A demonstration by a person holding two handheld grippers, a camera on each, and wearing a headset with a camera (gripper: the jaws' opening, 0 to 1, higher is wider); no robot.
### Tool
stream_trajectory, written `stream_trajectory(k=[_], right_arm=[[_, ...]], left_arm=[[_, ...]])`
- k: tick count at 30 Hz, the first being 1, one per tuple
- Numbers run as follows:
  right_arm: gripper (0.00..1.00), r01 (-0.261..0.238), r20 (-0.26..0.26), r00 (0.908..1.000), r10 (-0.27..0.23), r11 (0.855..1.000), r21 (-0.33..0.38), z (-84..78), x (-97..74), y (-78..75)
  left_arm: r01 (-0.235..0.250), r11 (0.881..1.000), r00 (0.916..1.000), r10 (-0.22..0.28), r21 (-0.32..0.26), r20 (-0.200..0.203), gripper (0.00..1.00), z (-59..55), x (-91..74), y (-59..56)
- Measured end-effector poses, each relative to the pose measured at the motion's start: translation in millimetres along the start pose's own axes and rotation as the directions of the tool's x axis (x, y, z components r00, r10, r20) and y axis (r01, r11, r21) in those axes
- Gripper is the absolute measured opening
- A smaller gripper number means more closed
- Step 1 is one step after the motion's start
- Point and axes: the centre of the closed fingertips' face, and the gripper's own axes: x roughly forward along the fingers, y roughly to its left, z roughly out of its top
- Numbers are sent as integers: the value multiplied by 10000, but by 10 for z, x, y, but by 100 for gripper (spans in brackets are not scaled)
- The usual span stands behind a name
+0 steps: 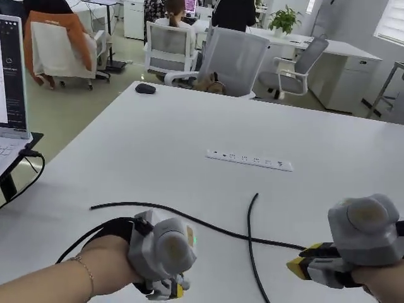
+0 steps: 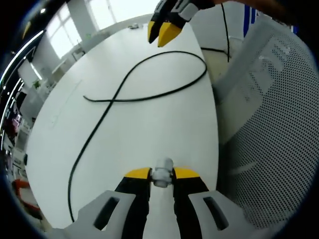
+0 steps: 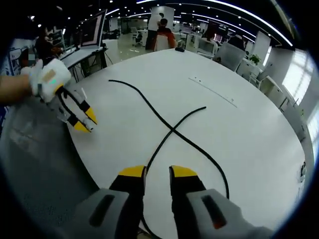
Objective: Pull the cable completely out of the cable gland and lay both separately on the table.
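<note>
Cable gland [image 2: 162,169] clamped in left gripper [image 2: 162,174], awaiting set-down | black cable [image 1: 189,219] laid free on table [image 1: 189,136] | right gripper [image 3: 157,175] parted, empty.

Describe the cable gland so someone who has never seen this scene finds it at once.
On the large white table, look to the near edge, where the left tool hovers. Clamped between its yellow-tipped jaws is the small, pale grey, round plastic cable gland. It is stubby and light-coloured, unlike the long thin black cable looped across the tabletop.
</note>
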Motion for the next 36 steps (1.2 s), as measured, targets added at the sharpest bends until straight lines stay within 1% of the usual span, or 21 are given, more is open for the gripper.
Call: stream_trajectory(k=[1, 2, 4, 7, 8, 10, 13, 18, 20, 23, 25, 26, 27, 28, 30, 31, 32, 33, 34, 35, 36], right_arm=[[18, 27, -11, 10000, -27, 10000, 19, -32, -28, 27], [18, 26, -18, 10000, -26, 10000, 52, -77, -68, 76], [19, -3, -53, 10000, 3, 10000, 43, -125, -119, 141], [19, -27, -35, 10000, 27, 9999, -134, -167, -224, 220], [19, -42, 82, 10000, 42, 10000, -44, -163, -270, 239], [19, -41, 258, 9997, 37, 9999, 141, -155, -312, 251], [19, -7, 248, 9997, 2, 9998, 196, -184, -342, 262], [20, -157, 192, 9997, 151, 9994, 310, -214, -314, 301], [20, -235, 160, 9996, 229, 9990, 375, -225, -301, 327], [21, -462, 157, 9988, 455, 9977, 499, -245, -283, 400], [22, -598, 87, 9982, 594, 9969, 519, -280, -280, 446], [22, -695, 19, 9976, 695, 9963, 507, -306, -281, 478], [22, -772, -28, 9970, 774, 9958, 503, -323, -283, 499], [22, -924, -33, 9957, 928, 9940, 579, -337, -285, 530], [22, -1073, 7, 9942, 1076, 9918, 700, -344, -291, 564], [23, -1168, 4, 9931, 1171, 9904, 739, -355, -298, 593], [23, -1200, -11, 9927, 1204, 9901, 735, -365, -303, 610], [23, -1235, -64, 9922, 1243, 9896, 742, -385, -314, 637], [23, -1267, -107, 9917, 1278, 9891, 750, -400, -321, 656], [23, -1428, -130, 9895, 1442, 9868, 767, -422, -342, 706], [24, -1607, -88, 9867, 1620, 9833, 860, -430, -357, 747]], left_arm=[[199, 9995, 9998, -197, -247, 101, 18, 6, 47, -18], [212, 9994, 9998, -212, -267, 2, 18, -9, 73, -9], [142, 9997, 9995, -137, 178, -286, 18, -40, 127, 8], [175, 9997, 9993, -168, 197, -336, 18, -43, 189, 28], [0, 9999, 9995, 3, 105, -301, 18, -43, 211, 76], [-107, 9999, 9994, 109, 63, -321, 18, -66, 233, 132], [-614, 9979, 9978, 608, -207, -280, 20, -91, 218, 278], [-926, 9946, 9957, 926, -460, -17, 39, -81, -14, 362], [-1113, 9922, 9937, 1118, -558, 57, 40, -98, -125, 394], [-1305, 9875, 9913, 1316, -882, 66, 40, -171, -391, 389], [-1591, 9800, 9867, 1619, -1194, 138, 40, -210, -586, 384], [-1742, 9712, 9827, 1821, -1625, 350, 40, -214, -698, 375], [-1896, 9581, 9787, 2019, -2148, 362, 39, -240, -778, 372], [-1939, 9401, 9768, 2114, -2803, 335, 37, -282, -892, 341], [-1819, 9313, 9749, 2128, -3156, 660, 37, -270, -989, 297], [-1863, 9197, 9715, 2249, -3457, 748, 37, -295, -1101, 257], [-1973, 9123, 9670, 2413, -3589, 819, 38, -312, -1173, 245], [-2056, 9094, 9646, 2508, -3617, 822, 38, -352, -1267, 208], [-2188, 9089, 9563, 2721, -3549, 1071, 39, -362, -1352, 176], [-2225, 9036, 9524, 2817, -3661, 1164, 40, -386, -1398, 141], [-2238, 8750, 9481, 2975, -4293, 1121, 40, -457, -1452, 99]])
